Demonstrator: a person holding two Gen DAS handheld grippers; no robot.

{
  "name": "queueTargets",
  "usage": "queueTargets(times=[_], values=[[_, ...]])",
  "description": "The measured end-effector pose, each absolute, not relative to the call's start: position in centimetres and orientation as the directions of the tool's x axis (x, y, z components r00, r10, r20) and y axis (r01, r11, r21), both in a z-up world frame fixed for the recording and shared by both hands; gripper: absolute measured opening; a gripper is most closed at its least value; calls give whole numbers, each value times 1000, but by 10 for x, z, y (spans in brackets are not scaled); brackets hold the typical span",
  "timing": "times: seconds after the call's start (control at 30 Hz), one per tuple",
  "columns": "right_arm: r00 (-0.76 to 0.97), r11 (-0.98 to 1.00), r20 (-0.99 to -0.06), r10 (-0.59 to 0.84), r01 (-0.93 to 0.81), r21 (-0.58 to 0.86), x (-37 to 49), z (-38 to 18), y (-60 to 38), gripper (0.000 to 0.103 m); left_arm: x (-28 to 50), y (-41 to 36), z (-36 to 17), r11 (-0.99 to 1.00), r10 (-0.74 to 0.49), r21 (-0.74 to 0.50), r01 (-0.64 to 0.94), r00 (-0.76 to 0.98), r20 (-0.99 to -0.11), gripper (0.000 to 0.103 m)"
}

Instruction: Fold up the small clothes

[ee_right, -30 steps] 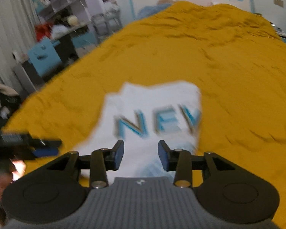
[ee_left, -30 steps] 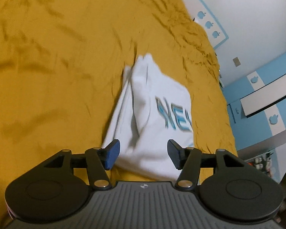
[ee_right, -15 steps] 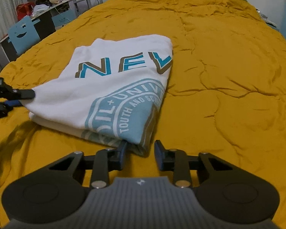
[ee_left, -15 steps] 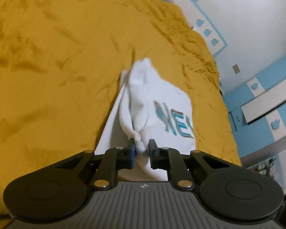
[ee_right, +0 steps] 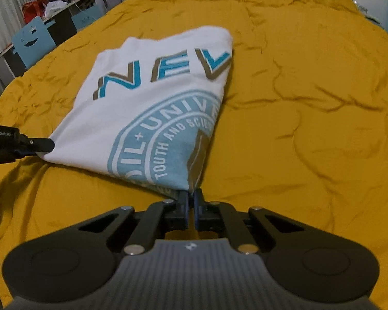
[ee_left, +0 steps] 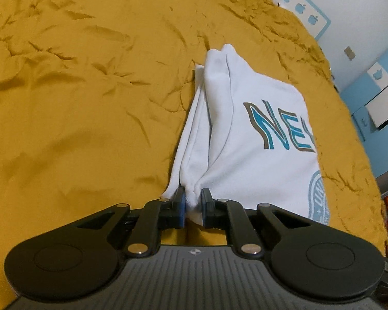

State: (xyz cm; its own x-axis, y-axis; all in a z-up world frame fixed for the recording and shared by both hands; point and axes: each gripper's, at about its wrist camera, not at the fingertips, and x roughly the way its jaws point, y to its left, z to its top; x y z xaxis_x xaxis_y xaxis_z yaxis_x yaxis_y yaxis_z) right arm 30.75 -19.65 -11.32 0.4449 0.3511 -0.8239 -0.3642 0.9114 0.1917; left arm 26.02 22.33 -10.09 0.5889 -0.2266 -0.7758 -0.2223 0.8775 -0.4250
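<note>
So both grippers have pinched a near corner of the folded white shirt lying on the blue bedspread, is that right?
Not quite: the bedspread is mustard yellow, not blue, as both wrist views show. The rest holds. The left gripper is shut on one near corner of the folded white shirt, and the right gripper is shut on the other.

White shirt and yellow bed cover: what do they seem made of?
White shirt: apparently soft knit cotton, matte, since it drapes and bunches in limp folds; its blue lettering looks like flat print. Yellow bed cover: woven fabric, matte, creased all over, possibly lightly padded.
</note>
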Motion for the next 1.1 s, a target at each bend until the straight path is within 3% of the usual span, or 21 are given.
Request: queueTargets(times=[0.23, 0.43, 0.63, 0.7, 0.77, 0.83, 1.1], values=[[420, 902, -823, 382, -362, 235, 312, -117, -205, 0, 262, 215, -93, 904, -177, -357, -237, 552, -815, 17], [377, 891, -825, 421, -343, 298, 313, -116, -223, 0, 262, 213, -80, 930, -127, -274, -246, 483, -866, 31], [383, 872, -793, 473, -329, 362, 321, -100, -245, 2, 267, 214, -42, 956, -44, -189, -224, 529, -848, 39], [397, 867, -776, 490, -315, 386, 330, -94, -251, 7, 275, 217, -30, 958, -39, -195, -210, 579, -814, 58], [408, 857, -756, 512, -304, 416, 342, -88, -254, 28, 286, 222, -24, 956, -58, -223, -191, 622, -781, 70], [418, 851, -743, 523, -305, 428, 354, -84, -253, 32, 300, 225, -27, 955, -76, -239, -175, 636, -768, 71], [412, 822, -711, 570, -278, 497, 412, -86, -236, 63, 343, 258, -75, 907, -156, -356, -223, 606, -780, 81]])
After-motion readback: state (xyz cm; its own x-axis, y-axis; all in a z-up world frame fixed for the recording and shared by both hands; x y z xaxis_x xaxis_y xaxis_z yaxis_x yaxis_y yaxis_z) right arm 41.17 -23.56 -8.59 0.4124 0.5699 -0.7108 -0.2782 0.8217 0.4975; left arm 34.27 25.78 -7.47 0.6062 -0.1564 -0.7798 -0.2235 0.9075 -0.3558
